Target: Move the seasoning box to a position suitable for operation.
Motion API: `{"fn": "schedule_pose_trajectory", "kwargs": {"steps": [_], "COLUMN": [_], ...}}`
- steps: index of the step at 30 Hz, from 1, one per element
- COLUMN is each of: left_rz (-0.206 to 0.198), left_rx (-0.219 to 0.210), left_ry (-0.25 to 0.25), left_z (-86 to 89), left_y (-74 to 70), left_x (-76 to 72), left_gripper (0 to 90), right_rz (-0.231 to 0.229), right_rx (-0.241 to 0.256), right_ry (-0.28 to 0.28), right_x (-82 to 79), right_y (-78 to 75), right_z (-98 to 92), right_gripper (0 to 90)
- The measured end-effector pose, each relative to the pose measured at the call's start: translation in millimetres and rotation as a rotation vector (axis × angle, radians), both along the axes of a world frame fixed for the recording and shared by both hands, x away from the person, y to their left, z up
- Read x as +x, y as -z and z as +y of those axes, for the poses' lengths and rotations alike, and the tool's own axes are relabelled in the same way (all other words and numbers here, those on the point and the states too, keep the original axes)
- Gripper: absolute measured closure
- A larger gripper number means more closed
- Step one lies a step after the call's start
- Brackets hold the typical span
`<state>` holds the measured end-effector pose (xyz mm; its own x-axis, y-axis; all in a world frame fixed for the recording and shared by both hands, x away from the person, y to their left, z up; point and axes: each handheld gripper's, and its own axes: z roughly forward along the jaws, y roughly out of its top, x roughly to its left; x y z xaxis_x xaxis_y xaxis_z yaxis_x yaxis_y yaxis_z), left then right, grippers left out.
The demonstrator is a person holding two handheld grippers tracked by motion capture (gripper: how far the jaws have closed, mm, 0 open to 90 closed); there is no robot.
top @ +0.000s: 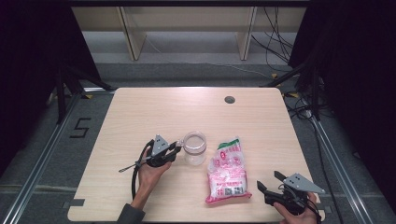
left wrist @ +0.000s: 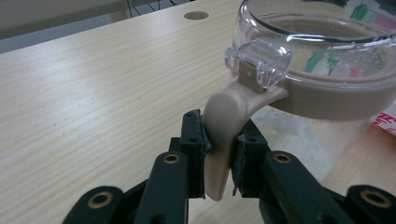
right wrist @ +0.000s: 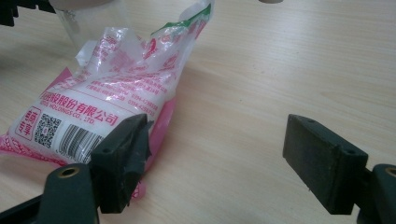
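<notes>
Left gripper [left wrist: 218,156] pinches the clear jar's [top: 194,148] stiff beige handle [left wrist: 224,135], a firm hold, while the right gripper [right wrist: 224,163], spread wide, faces the soft, slippery bag [right wrist: 100,100] at frame left.

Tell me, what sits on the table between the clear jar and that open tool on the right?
A pink and white bag lies between the jar and the right tool, as the high view shows. The rest of that stretch is bare table.
</notes>
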<state>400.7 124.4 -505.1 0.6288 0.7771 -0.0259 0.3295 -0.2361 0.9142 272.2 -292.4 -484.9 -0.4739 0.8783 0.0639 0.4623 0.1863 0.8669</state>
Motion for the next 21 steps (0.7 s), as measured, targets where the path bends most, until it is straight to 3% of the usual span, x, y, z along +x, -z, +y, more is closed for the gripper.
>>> {"fn": "schedule_pose_trajectory", "kwargs": {"steps": [3,5,6,8,9,11,13,14,15,18,21], "left_rz": [0.038,0.063,0.082,0.109,0.105,0.100,0.104,0.107,0.102,0.098,0.095], "left_rx": [-0.029,-0.034,-0.060,-0.038,-0.011,0.003,-0.002,-0.005,-0.001,-0.032,-0.054], "left_ry": [0.004,0.002,0.008,0.027,0.025,0.019,0.031,0.032,0.032,0.032,0.028], "left_z": [2.6,5.6,7.0,9.4,10.5,13.0,15.3,15.9,17.2,20.3,23.1], "left_y": [1.1,0.6,0.1,-1.6,-2.4,-5.2,-9.2,-11.5,-14.1,-20.1,-23.9], "left_x": [1.6,0.8,-0.5,-3.7,-5.8,-10.9,-15.5,-17.8,-19.4,-21.0,-20.5], "left_gripper": [73.5,66.9,63.5,53.2,49.6,45.5,43.2,42.0,40.5,37.6,36.8], "right_rz": [-0.001,-0.008,-0.007,-0.005,-0.006,-0.003,-0.009,0.020,0.014,0.036,-0.015], "right_rx": [0.002,0.010,0.007,0.009,0.010,0.014,0.003,0.028,0.025,0.033,-0.002], "right_ry": [-0.003,0.001,0.002,0.004,0.003,0.004,0.003,0.015,0.011,0.013,0.002], "right_x": [-0.1,0.0,0.1,-0.1,-0.1,-0.2,0.5,-1.6,-1.6,-3.0,-0.2], "right_y": [0.0,0.3,0.7,0.5,0.5,0.2,0.5,0.1,0.0,-0.8,0.2], "right_z": [-0.7,-0.8,-0.9,-1.3,-1.7,-1.9,-1.7,0.8,1.0,2.2,-0.8], "right_gripper": [23.8,23.8,23.8,23.8,23.8,23.8,23.8,23.8,23.8,23.8,23.8]}}
